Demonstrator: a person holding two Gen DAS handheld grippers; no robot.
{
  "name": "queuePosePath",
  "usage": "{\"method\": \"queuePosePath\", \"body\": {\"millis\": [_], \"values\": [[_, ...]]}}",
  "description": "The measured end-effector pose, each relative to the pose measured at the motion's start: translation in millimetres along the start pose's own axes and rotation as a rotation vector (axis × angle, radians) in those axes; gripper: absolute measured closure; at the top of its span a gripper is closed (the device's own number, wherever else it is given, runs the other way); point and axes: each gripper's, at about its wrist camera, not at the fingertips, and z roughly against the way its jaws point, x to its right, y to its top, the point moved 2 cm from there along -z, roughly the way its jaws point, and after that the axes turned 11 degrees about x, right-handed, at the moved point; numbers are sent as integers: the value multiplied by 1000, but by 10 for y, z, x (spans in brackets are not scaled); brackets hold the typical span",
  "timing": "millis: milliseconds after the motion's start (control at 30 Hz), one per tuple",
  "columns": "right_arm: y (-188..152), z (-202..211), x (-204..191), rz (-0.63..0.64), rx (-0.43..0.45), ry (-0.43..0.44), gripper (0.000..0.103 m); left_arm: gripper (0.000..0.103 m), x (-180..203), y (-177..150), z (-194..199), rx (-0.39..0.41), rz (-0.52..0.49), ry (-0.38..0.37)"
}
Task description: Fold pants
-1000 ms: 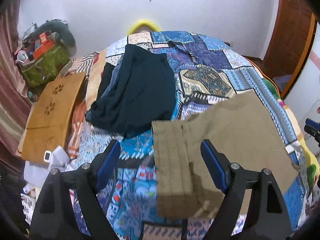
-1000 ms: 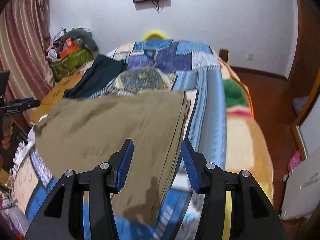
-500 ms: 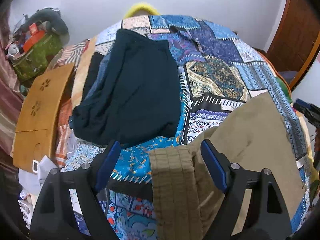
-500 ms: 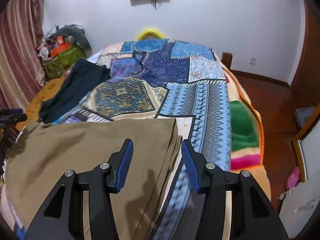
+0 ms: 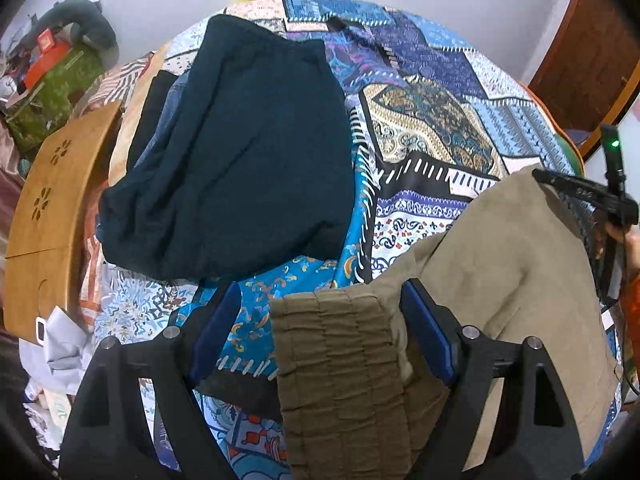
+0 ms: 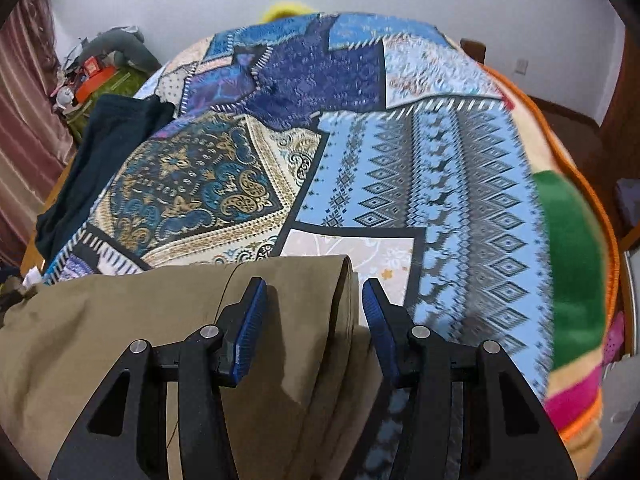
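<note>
In the left wrist view, the left gripper [image 5: 320, 336] has its blue-padded fingers spread wide, and the ribbed elastic waistband of the khaki pants [image 5: 500, 264] runs up between them without either pad pressing on it. The pants spread away to the right across the patchwork quilt [image 5: 432, 128], and at their far right edge the right gripper [image 5: 584, 194] is seen side-on over the cloth. A dark teal garment [image 5: 244, 152] lies on the quilt beyond the pants, apart from them, and a wooden folding table [image 5: 44, 208] stands at the left of the bed. In the right wrist view, the right gripper [image 6: 316, 320] likewise stands apart, its fingers straddling the rounded folded edge of the pants [image 6: 120, 328], which lies between the pads untouched by the right one; whether the left pad touches the cloth cannot be told. The pants cover the near left part of the quilt [image 6: 440, 168], with the teal garment [image 6: 96, 152] at the far left.
</note>
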Motion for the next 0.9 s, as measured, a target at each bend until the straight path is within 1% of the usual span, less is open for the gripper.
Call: {"method": "queuePosePath", "body": {"millis": [33,67,100,133,167,300,400,467,633,733,833,900], "values": [[-14,-21,-3,3,-7,-3,75,25,-6,-5,7,9,3,-3],[-34,-46,-9,11,-15,-12,83,33,-12,-12,16,20,9,-9],[-65,-74,-17,26,-29,-21,87,38,-18,-15,17,25,16,-17],[-79,-88,-19,33,-34,-20,90,45,-32,-22,20,30,30,-28],[-90,-90,-21,39,-35,-22,91,46,-39,-21,16,33,40,-30],[-102,-94,-22,62,-37,-45,94,47,-111,-47,3,45,89,-7],[-109,-130,-31,73,-38,-67,94,47,-165,-88,-41,35,138,8],[-111,-138,-29,66,-38,-78,94,47,-174,-98,-46,32,144,8],[-51,-89,-60,79,-40,-104,92,44,-151,-71,7,24,110,20],[42,73,-102,112,-11,-141,91,44,-101,-30,115,26,80,30],[143,290,-158,99,29,-110,91,42,-40,33,266,50,52,38],[205,460,-228,94,62,-86,87,39,-7,92,367,72,48,32]]}}
